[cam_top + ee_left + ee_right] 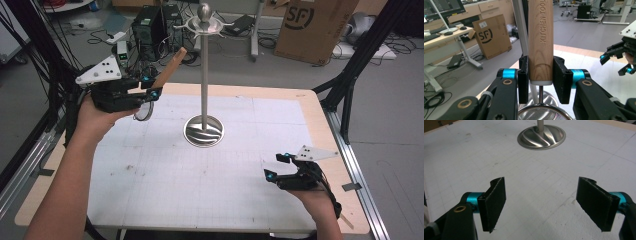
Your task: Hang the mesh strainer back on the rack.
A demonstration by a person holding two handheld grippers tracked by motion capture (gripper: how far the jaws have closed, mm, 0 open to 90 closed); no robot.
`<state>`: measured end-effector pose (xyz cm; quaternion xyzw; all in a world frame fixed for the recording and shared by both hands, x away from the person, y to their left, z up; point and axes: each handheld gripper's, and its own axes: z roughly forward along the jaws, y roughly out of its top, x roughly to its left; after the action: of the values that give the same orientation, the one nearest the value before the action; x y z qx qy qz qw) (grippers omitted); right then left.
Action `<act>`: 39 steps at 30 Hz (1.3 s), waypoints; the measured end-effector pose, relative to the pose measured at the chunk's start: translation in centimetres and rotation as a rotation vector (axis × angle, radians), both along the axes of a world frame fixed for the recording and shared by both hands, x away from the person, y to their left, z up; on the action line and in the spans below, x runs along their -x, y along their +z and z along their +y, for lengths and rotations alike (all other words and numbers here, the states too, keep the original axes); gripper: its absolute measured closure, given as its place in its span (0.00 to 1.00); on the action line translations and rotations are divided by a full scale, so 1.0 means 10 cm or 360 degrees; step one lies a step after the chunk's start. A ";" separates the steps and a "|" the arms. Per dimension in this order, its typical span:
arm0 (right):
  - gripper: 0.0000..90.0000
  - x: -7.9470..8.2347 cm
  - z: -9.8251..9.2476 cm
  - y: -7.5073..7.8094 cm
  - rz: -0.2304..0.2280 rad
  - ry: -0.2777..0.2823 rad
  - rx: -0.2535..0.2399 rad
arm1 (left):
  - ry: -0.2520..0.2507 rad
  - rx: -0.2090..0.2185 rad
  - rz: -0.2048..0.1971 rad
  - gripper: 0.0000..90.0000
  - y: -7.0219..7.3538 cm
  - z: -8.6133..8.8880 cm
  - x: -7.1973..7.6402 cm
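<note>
Gripping smooth wooden strainer handle [540,42]

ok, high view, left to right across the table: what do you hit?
left gripper shut on the wooden handle of a strainer → metal stand on its round base → right gripper, jaws open, holding nothing.

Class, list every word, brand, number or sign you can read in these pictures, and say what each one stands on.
"KITCHEN TOOL" – pressed into the wooden handle, running along its length, held in the left claw.
"SF" – black logo on the cardboard box on the floor; also on the box in the high view.
White label on that box: too small to read.
Monitor screen at top left: blurred, unreadable.
</note>
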<state>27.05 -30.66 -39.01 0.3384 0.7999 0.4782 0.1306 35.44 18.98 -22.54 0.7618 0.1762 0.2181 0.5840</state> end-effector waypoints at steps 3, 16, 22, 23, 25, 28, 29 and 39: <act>0.26 0.00 0.00 0.00 -0.0003 0.0006 0.0004 | 0.0012 -0.0014 0.0008 0.77 0.01 0.00 -0.04; 0.26 0.02 -0.01 0.02 -0.0005 0.0000 0.0001 | 0.0045 0.0026 0.0014 0.77 0.11 0.04 -0.14; 0.26 0.01 0.00 0.01 -0.0005 0.0002 0.0002 | 0.0062 0.0018 -0.0009 0.77 0.23 0.03 -0.21; 0.26 0.01 0.00 0.02 -0.0006 0.0002 0.0001 | 0.0069 0.0019 -0.0010 0.77 0.25 0.04 -0.22; 0.26 0.01 -0.01 0.02 -0.0001 -0.0003 -0.0001 | 0.0084 0.0031 -0.0010 0.77 0.27 0.06 -0.25; 0.26 0.01 -0.01 0.02 -0.0009 -0.0005 0.0000 | 0.0102 0.0041 -0.0003 0.77 0.30 0.08 -0.29; 0.26 0.01 -0.01 0.02 -0.0006 -0.0008 0.0000 | 0.0102 0.0050 0.0003 0.77 0.30 0.08 -0.30; 0.26 0.01 -0.02 0.02 -0.0009 -0.0006 0.0001 | 0.0150 0.0055 0.0024 0.77 0.27 0.07 -0.39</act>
<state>26.97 -30.82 -38.85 0.3385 0.7990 0.4786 0.1338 39.38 19.70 -19.83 0.7440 0.2201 0.2366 0.5849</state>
